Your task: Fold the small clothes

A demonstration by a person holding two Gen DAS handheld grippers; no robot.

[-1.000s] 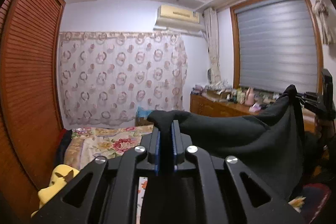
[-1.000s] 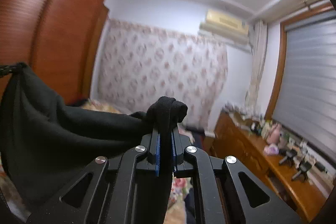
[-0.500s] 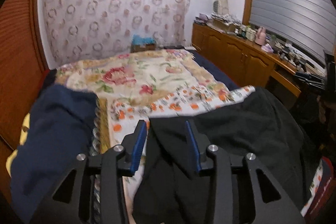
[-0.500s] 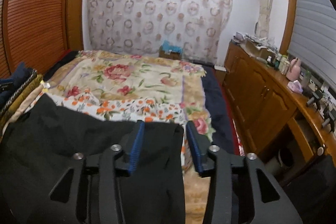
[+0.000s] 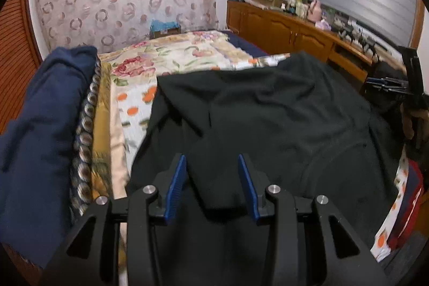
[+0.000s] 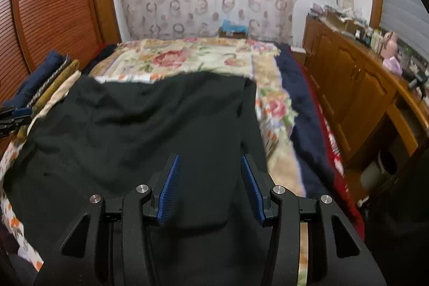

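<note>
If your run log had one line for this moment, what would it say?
black garment: spread on floral bedspread | left gripper: jaws open | right gripper: jaws open | fold: not yet started

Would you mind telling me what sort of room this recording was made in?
Most likely a home bedroom: a bed with a floral quilt, a louvred wooden wardrobe, and a cluttered wooden sideboard below the window.

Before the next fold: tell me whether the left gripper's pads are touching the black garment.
Cannot tell. In the left wrist view the left gripper is open, black garment lying between its blue pads; fabric looks clear of both pads, but dark-on-dark hides any gap.
</note>
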